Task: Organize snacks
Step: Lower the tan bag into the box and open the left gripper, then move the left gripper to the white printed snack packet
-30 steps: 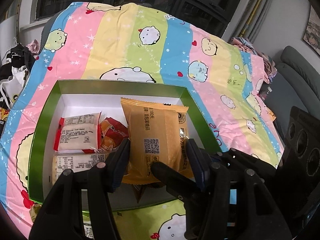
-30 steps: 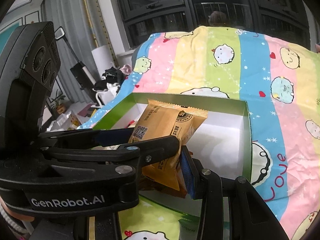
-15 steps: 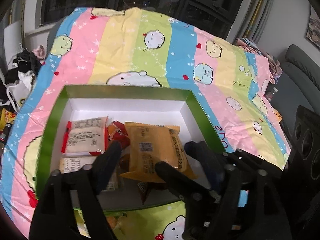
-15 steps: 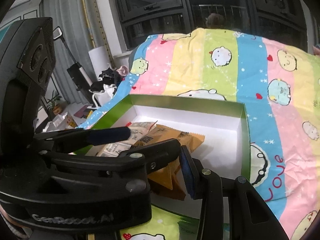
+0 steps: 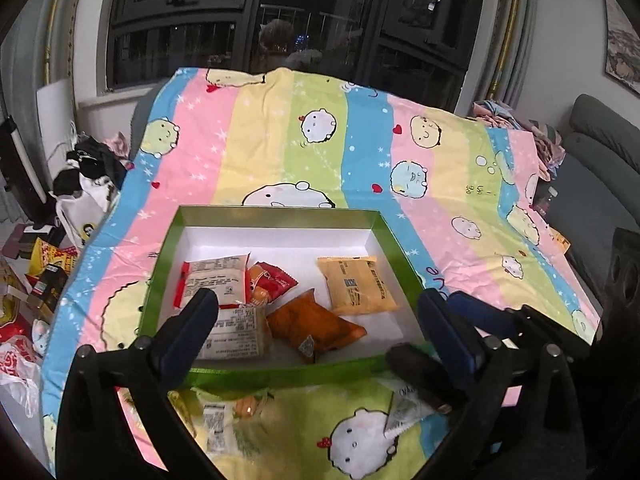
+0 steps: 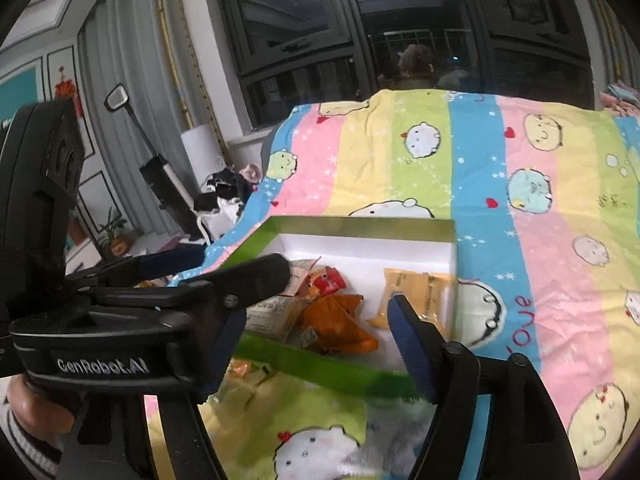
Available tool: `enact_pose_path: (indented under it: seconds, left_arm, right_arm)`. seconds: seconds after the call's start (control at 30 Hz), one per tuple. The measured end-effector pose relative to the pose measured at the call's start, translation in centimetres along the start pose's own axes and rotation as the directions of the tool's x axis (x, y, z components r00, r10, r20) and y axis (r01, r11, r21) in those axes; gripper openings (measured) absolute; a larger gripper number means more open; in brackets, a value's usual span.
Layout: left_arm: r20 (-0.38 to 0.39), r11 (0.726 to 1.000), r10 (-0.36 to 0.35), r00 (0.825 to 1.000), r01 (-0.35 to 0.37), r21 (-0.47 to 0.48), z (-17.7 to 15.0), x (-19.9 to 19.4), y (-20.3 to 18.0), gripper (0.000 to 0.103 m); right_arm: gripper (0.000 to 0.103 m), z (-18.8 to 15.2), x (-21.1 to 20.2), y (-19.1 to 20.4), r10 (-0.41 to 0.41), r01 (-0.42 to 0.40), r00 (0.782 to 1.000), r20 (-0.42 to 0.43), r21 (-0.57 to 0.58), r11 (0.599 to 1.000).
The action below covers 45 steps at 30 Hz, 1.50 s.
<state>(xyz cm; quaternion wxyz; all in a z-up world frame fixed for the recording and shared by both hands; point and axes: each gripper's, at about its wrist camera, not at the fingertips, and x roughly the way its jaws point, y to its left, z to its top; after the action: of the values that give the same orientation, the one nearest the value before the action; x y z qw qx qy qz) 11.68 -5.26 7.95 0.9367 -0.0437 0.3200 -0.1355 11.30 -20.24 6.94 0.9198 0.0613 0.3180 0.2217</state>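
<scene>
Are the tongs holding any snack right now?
No. Both the left tongs and the right tongs have just opened and hold nothing. The yellow snack packet lies flat in the green box.

The white packet (image 5: 236,330) in the green box (image 5: 276,214) is partly covered by the left gripper (image 5: 318,318). Print on the yellow packet (image 5: 360,285) is too small to be read. In the right wrist view, packets (image 6: 384,436) before the box are blurred.

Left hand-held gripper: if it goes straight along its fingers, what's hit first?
Probably the dark orange snack packet inside the green box; the left hand-held gripper stands open and empty. Depth unclear.
</scene>
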Motion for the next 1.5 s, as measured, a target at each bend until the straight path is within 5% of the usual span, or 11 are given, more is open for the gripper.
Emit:
enact_pose_path:
  seconds: [0.43,0.67,0.83,1.0,1.2,1.3,1.4,1.5]
  left_arm:
    - [-0.002,1.000,-0.003,1.000,0.003,0.004,-1.8,-3.9,-1.4,0.102]
    - [-0.126,0.993,-0.105,0.986,0.096,-0.074,-4.1,-3.2,-1.7,0.102]
    - [-0.241,0.954,-0.250,0.938,0.196,-0.227,-6.6,-1.6,-0.9,0.102]
    - [-0.345,0.864,-0.411,0.844,0.239,-0.444,-9.4,1.2,0.1,0.102]
    - [-0.310,0.826,-0.454,0.835,0.264,-0.499,-9.9,2.1,-0.1,0.102]
    - [-0.338,0.831,-0.487,0.806,0.308,-0.463,-9.9,2.9,-0.9,0.102]
    - [-0.373,0.857,-0.471,0.799,0.315,-0.407,-9.9,4.2,-1.7,0.102]
    - [-0.374,0.824,-0.526,0.764,0.350,-0.445,-9.9,5.8,-2.1,0.102]
  right_arm:
    - [0.074,-1.8,-5.1,-0.6,-0.022,0.022,1.000,0.000,0.056,0.998]
    - [0.074,-4.0,-6.3,-1.0,-0.042,0.045,0.998,-0.044,0.065,0.997]
    - [0.074,-6.4,-6.2,-2.2,-0.065,0.076,0.989,-0.130,0.080,0.994]
    - [0.074,-8.4,-5.9,-4.1,-0.071,0.099,0.976,-0.204,0.132,0.986]
    - [0.074,-9.6,-5.4,-5.2,-0.053,0.093,0.972,-0.230,0.165,0.982]
    - [0.074,-9.7,-4.7,-5.4,-0.049,0.090,0.972,-0.232,0.169,0.982]
    - [0.074,-9.7,-4.1,-5.4,-0.042,0.081,0.972,-0.230,0.163,0.983]
    - [0.074,-9.4,-3.3,-5.2,-0.028,0.062,0.973,-0.230,0.143,0.988]
